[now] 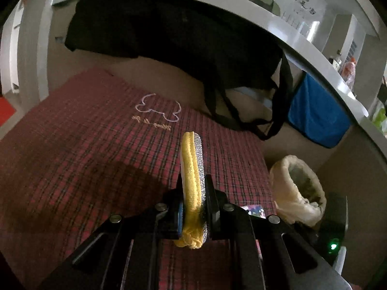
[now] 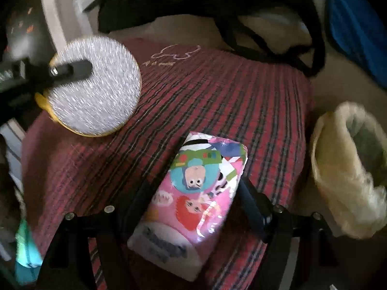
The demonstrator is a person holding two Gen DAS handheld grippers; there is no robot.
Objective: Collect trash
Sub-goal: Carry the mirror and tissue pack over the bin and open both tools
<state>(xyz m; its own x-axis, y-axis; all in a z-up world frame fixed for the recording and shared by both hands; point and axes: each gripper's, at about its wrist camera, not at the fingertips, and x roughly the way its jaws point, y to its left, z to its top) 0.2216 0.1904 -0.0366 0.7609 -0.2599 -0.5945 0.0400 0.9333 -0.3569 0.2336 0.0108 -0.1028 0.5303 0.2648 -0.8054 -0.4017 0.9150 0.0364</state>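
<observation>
My left gripper [image 1: 193, 181] is shut on a round scrub pad [image 1: 192, 169], yellow on one side and silver on the other, held edge-on above the red plaid cloth [image 1: 84, 145]. The pad also shows in the right wrist view [image 2: 96, 87], held at the upper left. My right gripper [image 2: 193, 166] is shut on a pink cartoon-printed tissue pack [image 2: 193, 193] just above the cloth [image 2: 241, 96]. A bin lined with a pale plastic bag [image 1: 297, 188] stands to the right of the cloth, and it also shows in the right wrist view [image 2: 350, 164].
A black bag with long straps [image 1: 169, 36] lies at the far side of the cloth under a white table edge [image 1: 266, 17]. A blue bag [image 1: 316, 116] hangs at the right. Teal and white items [image 2: 26, 253] lie at the lower left.
</observation>
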